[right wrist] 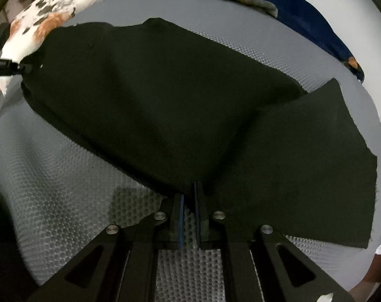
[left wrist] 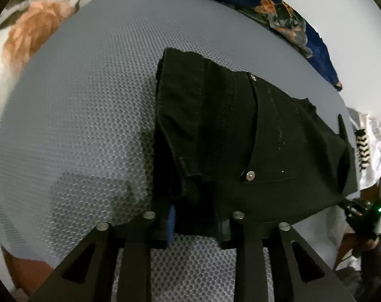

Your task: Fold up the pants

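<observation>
The black pants (right wrist: 165,105) lie across the grey mesh mat (right wrist: 52,176), long axis upper left to lower right. The right gripper (right wrist: 189,196) is clenched on their near edge; the left gripper (left wrist: 198,216) grasps the waist end.

pants (left wrist: 240,130) on mat (left wrist: 77,125), pillows (left wrist: 34,25) behind

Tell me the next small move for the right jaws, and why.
Probably ease the right gripper back towards you: its jaws pinch the near edge of the black pants, which crease upward from that pinch instead of lying flat on the grey mat.
</observation>
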A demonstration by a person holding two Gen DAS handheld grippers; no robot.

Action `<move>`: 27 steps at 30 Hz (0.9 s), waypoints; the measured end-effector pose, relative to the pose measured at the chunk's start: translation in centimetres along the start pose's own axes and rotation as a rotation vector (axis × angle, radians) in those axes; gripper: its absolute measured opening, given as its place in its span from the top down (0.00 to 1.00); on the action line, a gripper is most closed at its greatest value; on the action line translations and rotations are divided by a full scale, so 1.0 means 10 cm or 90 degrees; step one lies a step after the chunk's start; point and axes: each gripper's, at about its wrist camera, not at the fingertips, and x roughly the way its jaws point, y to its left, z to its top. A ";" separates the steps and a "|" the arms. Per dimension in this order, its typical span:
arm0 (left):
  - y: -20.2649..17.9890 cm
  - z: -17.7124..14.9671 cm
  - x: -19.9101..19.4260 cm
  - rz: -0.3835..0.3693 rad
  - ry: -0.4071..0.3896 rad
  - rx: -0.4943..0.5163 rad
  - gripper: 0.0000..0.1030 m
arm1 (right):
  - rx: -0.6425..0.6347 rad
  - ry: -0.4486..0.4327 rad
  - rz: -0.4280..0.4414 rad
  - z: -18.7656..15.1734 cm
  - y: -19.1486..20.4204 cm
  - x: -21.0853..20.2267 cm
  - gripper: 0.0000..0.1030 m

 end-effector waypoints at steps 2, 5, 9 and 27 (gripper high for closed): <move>-0.05 -0.02 -0.08 0.013 -0.011 0.014 0.63 | 0.020 0.003 0.019 0.01 -0.05 -0.01 0.93; -0.10 -0.08 -0.27 0.073 -0.034 0.059 0.50 | 0.030 0.001 0.030 0.02 -0.08 -0.01 0.92; -0.27 -0.18 -0.55 0.120 -0.088 0.110 0.50 | 0.037 -0.008 0.042 0.03 -0.11 -0.03 0.91; -2.93 -0.66 0.43 -0.121 -0.060 0.511 0.50 | 0.105 -0.034 0.128 0.15 -0.34 -0.14 0.87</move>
